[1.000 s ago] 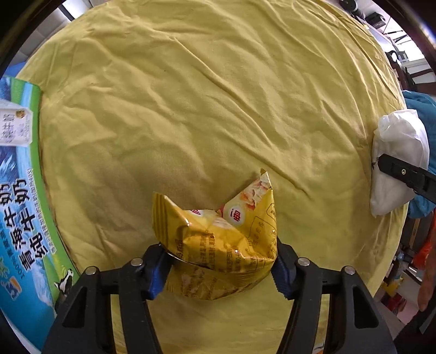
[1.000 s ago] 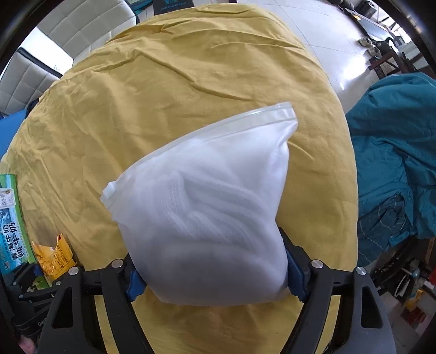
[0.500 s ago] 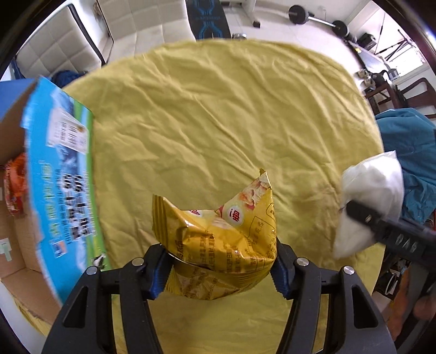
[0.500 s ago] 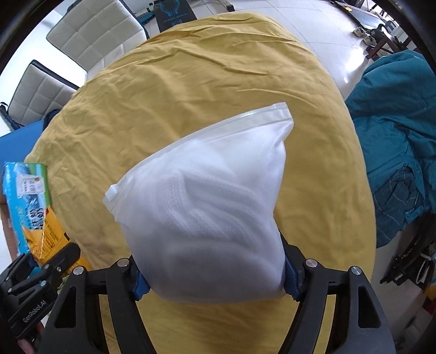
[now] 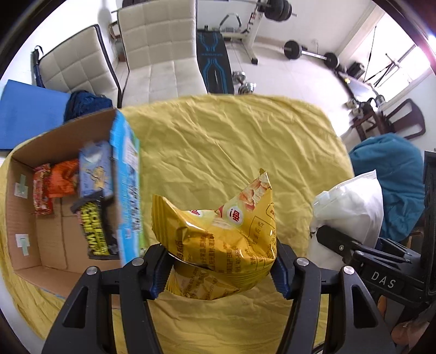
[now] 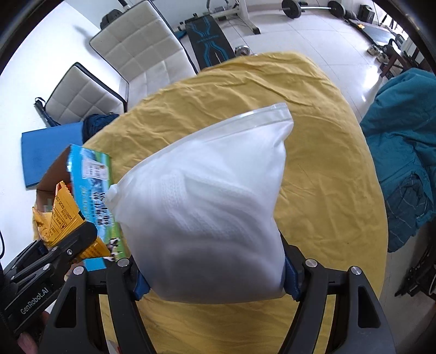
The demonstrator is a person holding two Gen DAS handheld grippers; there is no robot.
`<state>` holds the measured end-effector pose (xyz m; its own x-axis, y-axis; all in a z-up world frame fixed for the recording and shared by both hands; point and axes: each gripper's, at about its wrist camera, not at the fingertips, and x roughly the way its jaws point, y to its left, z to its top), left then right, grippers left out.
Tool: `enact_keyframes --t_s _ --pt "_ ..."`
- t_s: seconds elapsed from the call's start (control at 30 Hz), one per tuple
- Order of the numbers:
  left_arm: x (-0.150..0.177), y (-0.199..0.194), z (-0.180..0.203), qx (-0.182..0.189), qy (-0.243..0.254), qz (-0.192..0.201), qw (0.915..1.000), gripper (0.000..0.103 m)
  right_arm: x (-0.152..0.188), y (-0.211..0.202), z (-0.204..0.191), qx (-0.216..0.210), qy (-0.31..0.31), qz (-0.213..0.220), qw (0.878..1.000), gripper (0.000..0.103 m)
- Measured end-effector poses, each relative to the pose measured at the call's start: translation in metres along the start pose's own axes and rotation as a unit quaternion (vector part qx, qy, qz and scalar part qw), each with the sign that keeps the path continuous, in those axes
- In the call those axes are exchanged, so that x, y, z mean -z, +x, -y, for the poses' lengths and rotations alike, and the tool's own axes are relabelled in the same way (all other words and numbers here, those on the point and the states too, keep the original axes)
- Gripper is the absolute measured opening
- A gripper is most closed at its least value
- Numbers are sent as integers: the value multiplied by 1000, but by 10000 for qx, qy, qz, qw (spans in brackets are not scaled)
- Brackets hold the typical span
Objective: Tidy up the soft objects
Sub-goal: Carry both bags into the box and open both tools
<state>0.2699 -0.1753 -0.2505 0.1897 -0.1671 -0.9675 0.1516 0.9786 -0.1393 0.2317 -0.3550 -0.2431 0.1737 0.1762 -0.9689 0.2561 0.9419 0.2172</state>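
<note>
My left gripper (image 5: 220, 268) is shut on a yellow snack bag (image 5: 223, 239), held above the yellow tablecloth (image 5: 231, 141). The bag also shows in the right wrist view (image 6: 58, 217). My right gripper (image 6: 212, 280) is shut on a white zip pouch (image 6: 209, 212) with soft white fabric inside, also held above the cloth. The pouch shows at the right of the left wrist view (image 5: 351, 207). An open cardboard box (image 5: 30, 217) with a blue printed flap stands at the left and holds several snack packets (image 5: 62, 182).
Two white padded chairs (image 5: 160, 54) stand beyond the table's far edge. A teal garment (image 6: 403, 152) lies over something at the right. A blue mat (image 5: 24, 119) and gym equipment (image 5: 245, 21) are on the floor behind.
Both grippers have risen and tilted up with their loads. The open box and the room behind have come into view. The left gripper has moved toward the box.
</note>
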Motion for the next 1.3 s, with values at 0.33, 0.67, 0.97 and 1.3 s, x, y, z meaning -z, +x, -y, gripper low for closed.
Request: enact_keyframes --t_s 0.33,0.67,0.97,1.3 --pt "6 -72 -69 163 -75 472 9987 59 14 -41 -87 -187 -268 324 9989 76" --pt "17 -113 -205 14 -643 589 9962 59 42 -18 -232 -553 -818 107 9951 76" --pt "30 -68 -315 15 -1334 1 9911 59 66 77 -332 -794 -1023 -615 9897 76" --pt "37 -5 -376 51 -1744 -683 9823 59 83 188 -363 -1090 -750 -1677 9769 76"
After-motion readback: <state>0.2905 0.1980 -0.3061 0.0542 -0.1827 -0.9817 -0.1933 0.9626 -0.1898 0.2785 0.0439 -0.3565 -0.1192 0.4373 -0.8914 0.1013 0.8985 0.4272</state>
